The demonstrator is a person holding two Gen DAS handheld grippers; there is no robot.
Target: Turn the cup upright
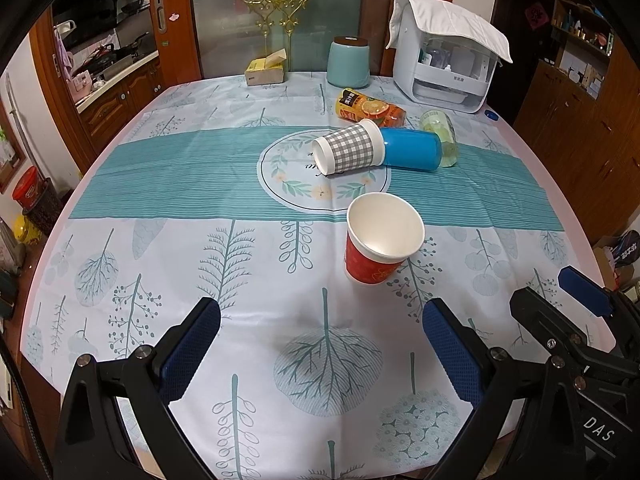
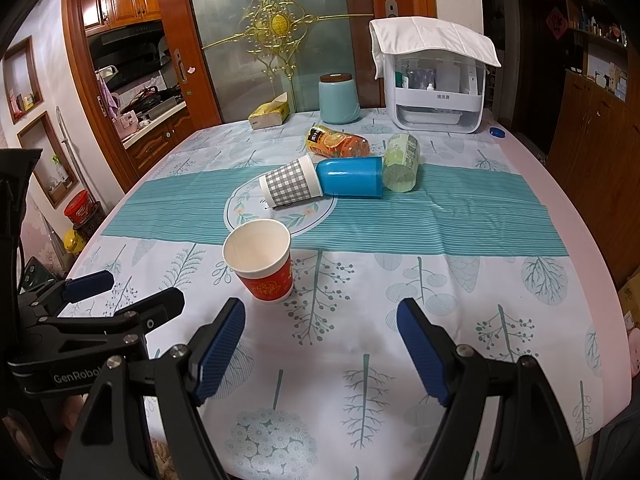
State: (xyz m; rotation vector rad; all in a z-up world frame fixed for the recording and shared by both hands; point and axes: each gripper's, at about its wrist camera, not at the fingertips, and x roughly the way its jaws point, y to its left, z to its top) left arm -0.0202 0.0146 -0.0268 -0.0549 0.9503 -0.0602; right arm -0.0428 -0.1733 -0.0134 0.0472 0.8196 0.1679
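A red paper cup [image 1: 378, 240] with a white inside stands upright on the tablecloth; it also shows in the right wrist view [image 2: 262, 260]. Behind it a grey checked cup [image 1: 350, 150] [image 2: 290, 184] lies on its side, and a blue cup [image 1: 412, 149] [image 2: 350, 178] lies on its side against it. My left gripper [image 1: 322, 316] is open and empty, a little short of the red cup. My right gripper [image 2: 322, 320] is open and empty, to the right of the red cup and nearer me. The right gripper shows at the right edge of the left wrist view [image 1: 560, 296].
An orange juice bottle [image 1: 370, 108] and a pale green bottle [image 1: 440, 128] lie behind the cups. At the table's far edge stand a teal jar [image 1: 348, 62], a tissue box [image 1: 266, 70] and a white appliance [image 1: 444, 68] under a cloth. A small blue cap [image 1: 491, 114] lies at far right.
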